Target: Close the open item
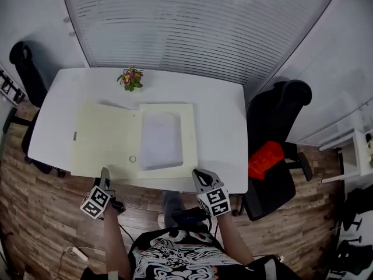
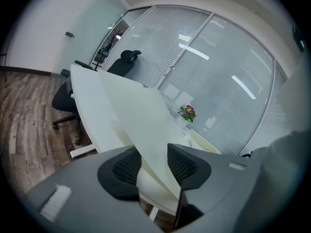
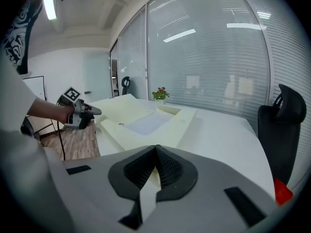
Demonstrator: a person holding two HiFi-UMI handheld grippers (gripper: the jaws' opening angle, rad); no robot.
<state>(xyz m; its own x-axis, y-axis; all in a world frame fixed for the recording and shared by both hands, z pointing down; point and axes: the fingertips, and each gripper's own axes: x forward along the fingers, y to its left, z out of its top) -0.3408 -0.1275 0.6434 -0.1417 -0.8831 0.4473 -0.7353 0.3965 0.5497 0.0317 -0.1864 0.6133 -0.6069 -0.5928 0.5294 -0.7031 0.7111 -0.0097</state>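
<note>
Lying open on white table [image 1: 224,127], along its near edge: pale-yellow folder [image 1: 105,139] w/ white paper [image 1: 160,140] in right half. Left gripper [image 2: 153,166]: jaws wide apart, folder's left cover betw. them, not pinched. Right gripper [image 3: 155,168]: jaws nearly together, clamped on folder's near flap. Potted flowers [image 1: 130,78] at far edge; black chair [image 1: 280,127] right.

Folder [image 1: 105,139] on table [image 1: 221,115], paper [image 1: 160,140] in its right half; plant [image 1: 130,78] behind; chair [image 1: 280,127] right.
</note>
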